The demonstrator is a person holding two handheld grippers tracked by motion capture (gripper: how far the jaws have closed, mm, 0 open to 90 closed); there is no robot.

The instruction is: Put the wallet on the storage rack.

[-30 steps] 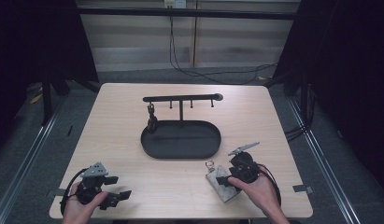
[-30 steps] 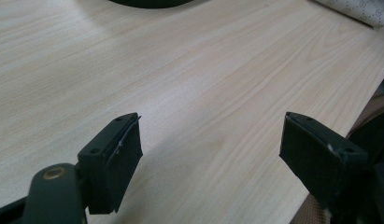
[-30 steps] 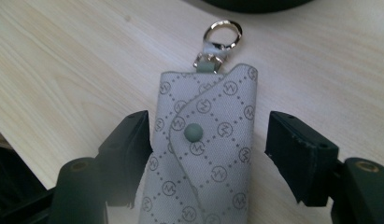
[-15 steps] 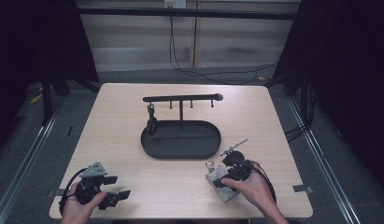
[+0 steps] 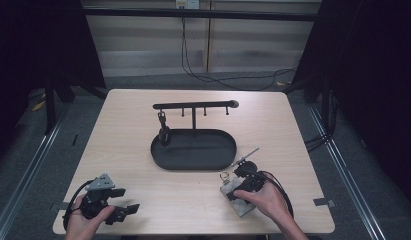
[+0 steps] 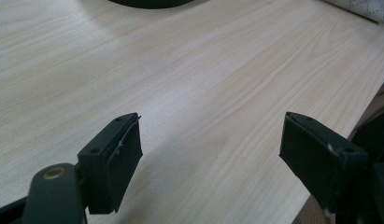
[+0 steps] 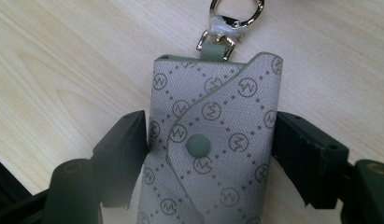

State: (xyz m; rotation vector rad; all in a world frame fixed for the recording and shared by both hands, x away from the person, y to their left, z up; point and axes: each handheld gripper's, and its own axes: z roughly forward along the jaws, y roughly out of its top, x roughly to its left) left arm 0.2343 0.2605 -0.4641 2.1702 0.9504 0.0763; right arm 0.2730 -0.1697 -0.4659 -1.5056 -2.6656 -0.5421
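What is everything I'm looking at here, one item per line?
Table: one, light wood, centre.
Tray: one, black oval, mid-table.
Rack: one, black bar on a post, rising from the tray.
Hanging item: one, dark, on the rack's left hook.
Key pouch: one, grey patterned with metal clasp, front right on the table.
Left hand-held gripper: black, open, front left.
Right hand-held gripper: black, jaws closing on the key pouch's sides.
Hands: two, bottom edge.

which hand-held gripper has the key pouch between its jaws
The right hand-held gripper: its jaws, just closing, flank the patterned grey key pouch. The left hand-held gripper stands open over bare table.
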